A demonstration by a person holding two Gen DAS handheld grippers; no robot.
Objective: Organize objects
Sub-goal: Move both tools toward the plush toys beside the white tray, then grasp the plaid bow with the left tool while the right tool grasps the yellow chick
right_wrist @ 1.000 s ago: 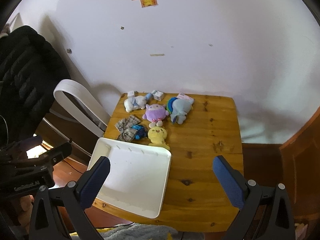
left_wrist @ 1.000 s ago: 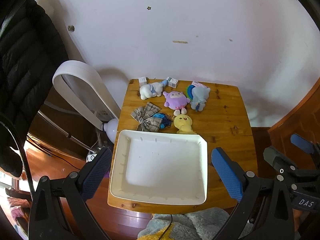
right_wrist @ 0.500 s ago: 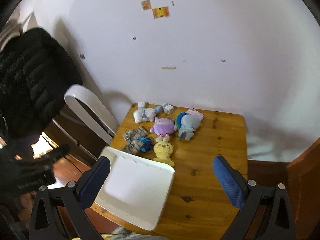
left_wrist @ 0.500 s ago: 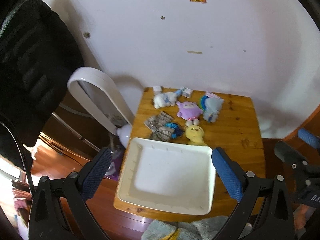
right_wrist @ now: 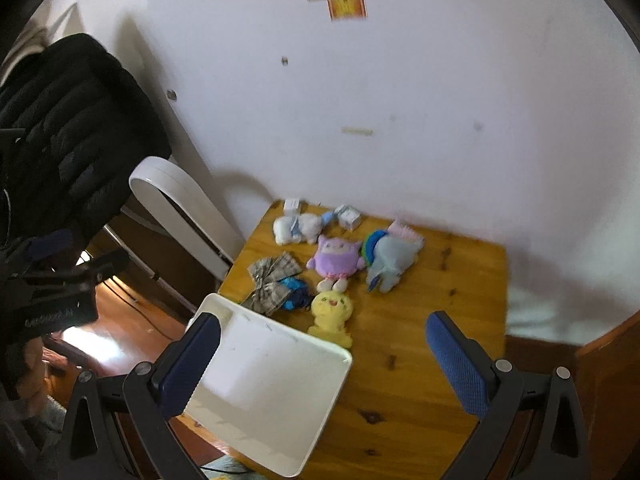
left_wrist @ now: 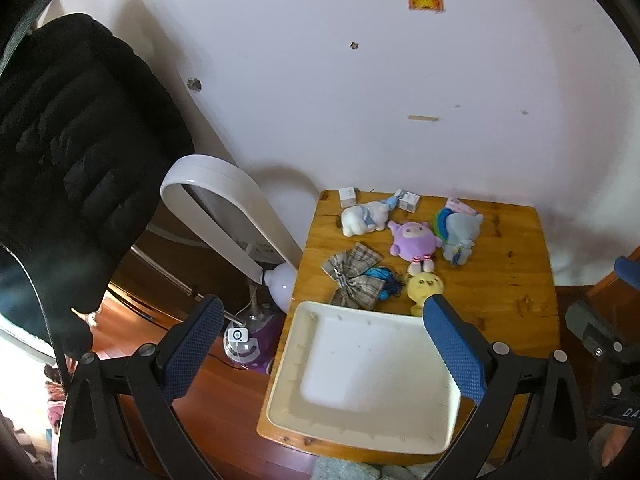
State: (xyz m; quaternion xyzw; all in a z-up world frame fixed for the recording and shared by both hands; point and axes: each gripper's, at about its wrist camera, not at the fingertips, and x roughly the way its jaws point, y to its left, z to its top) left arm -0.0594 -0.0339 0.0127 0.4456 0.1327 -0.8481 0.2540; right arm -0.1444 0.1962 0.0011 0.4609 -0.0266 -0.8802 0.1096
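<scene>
Hovering well above the bench (left_wrist: pixel 516 280), the left hand-held gripper (left_wrist: pixel 320 344) has its blue-padded fingers spread wide and holds nothing. The right hand-held gripper (right_wrist: pixel 322 350) hangs likewise over the bench, its fingers also wide apart and empty.

Below the left hand-held gripper lies a white tray (left_wrist: pixel 360 436), empty, on the near left part of the bench, its near corner reaching the bench edge. Just beyond the tray's far rim sit a plaid bow (left_wrist: pixel 354 276) and, touching it on the right, a small blue tangled item (left_wrist: pixel 386 282). Beside that, a yellow plush (left_wrist: pixel 424 286) rests against the tray's far rim. Farther back, a purple plush (left_wrist: pixel 414 238) lies in the middle, with a white plush (left_wrist: pixel 364 218) to its left and a grey-blue plush (left_wrist: pixel 460 234) with a rainbow-coloured patch to its right. A pink packet (left_wrist: pixel 460 206) peeks out behind the grey-blue plush. Two small white boxes (left_wrist: pixel 348 196) (left_wrist: pixel 407 200) stand at the far edge near the wall (left_wrist: pixel 360 80).

Off the bench's left side leans a white loop-shaped appliance (left_wrist: pixel 224 208), and a black padded jacket (left_wrist: pixel 68 140) hangs at far left. In the right wrist view everything is slightly blurred, and the right half of the bench is bare wood.
</scene>
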